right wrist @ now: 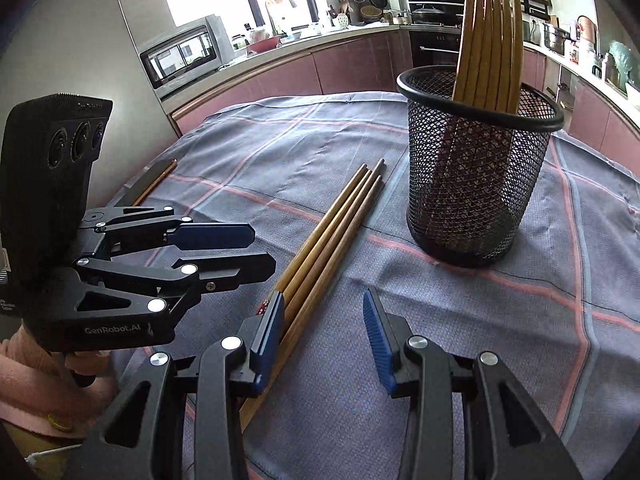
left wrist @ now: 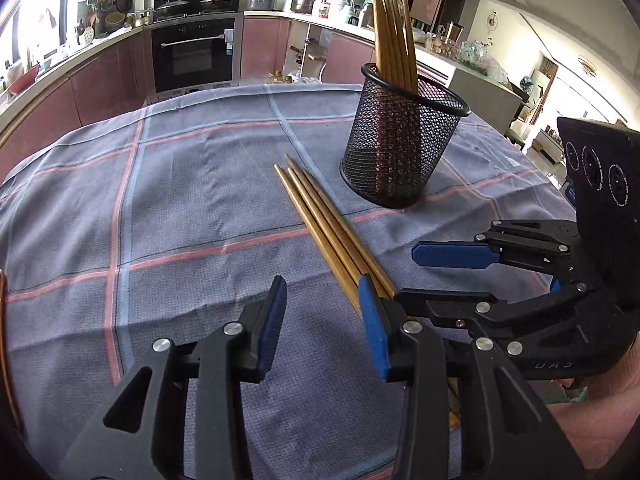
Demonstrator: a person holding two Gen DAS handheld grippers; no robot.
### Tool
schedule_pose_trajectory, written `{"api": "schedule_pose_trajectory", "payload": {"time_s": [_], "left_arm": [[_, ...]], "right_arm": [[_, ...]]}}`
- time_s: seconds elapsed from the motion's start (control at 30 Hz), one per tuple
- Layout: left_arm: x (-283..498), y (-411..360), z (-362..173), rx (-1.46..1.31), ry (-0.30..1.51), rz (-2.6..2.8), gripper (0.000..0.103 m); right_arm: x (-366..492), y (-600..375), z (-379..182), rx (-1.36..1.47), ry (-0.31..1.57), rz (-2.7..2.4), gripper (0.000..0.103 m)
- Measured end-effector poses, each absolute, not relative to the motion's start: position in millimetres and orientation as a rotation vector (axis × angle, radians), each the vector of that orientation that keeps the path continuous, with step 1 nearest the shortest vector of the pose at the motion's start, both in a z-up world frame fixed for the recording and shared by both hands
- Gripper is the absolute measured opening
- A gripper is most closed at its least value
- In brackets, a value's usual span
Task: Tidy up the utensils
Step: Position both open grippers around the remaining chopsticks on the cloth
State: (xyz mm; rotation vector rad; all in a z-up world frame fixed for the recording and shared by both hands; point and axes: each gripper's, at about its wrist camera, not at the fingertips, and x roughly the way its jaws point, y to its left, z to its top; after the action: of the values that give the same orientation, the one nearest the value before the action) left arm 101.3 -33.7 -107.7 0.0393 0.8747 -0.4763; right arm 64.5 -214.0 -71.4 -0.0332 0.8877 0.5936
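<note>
Several golden-brown chopsticks lie side by side on the checked cloth. A black mesh cup stands just beyond them, with several more chopsticks upright in it. My left gripper is open and empty; the thick ends of the lying chopsticks run behind its right finger. My right gripper is open too, with the same chopsticks beside its left finger and bare cloth between the pads. Each gripper shows in the other's view, the right gripper and the left gripper.
The blue-grey cloth with pink lines covers the table. One more thin golden stick lies near the cloth's left edge. Kitchen counters, an oven and a microwave stand beyond the table. A pink sleeve shows behind the left gripper.
</note>
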Motion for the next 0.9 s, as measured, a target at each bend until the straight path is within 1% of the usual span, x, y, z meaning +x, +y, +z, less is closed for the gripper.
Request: {"api": "schedule_pose_trajectory", "payload": {"time_s": [0.2,0.4,0.6,0.63,0.9], "left_arm": [[105.2,-40.2,-112.7,0.060,0.900,-0.476,0.038],[107.2,-43.4,-113.5,0.069,0.903,-0.472,0.040],[104.7,-44.4,-113.0,0.127,0.895,-0.412,0.039],[104.7,-42.9,-113.1,0.126,0.900,-0.407,0.037],[107.1,-35.3,-106.8,0.042,0.884,-0.460,0.038]], "right_arm": [[64.6,-213.1,-75.2,-0.043,0.894,0.585,0.038],[65.0,-215.9,-74.8,-0.043,0.896,0.585,0.037],[66.5,-214.3,-75.3,-0.029,0.901,0.585,0.037],[66.9,-214.5,-75.0,-0.023,0.901,0.591,0.037],[66.2,-207.4,-76.0,-0.036,0.900,0.598,0.037]]}}
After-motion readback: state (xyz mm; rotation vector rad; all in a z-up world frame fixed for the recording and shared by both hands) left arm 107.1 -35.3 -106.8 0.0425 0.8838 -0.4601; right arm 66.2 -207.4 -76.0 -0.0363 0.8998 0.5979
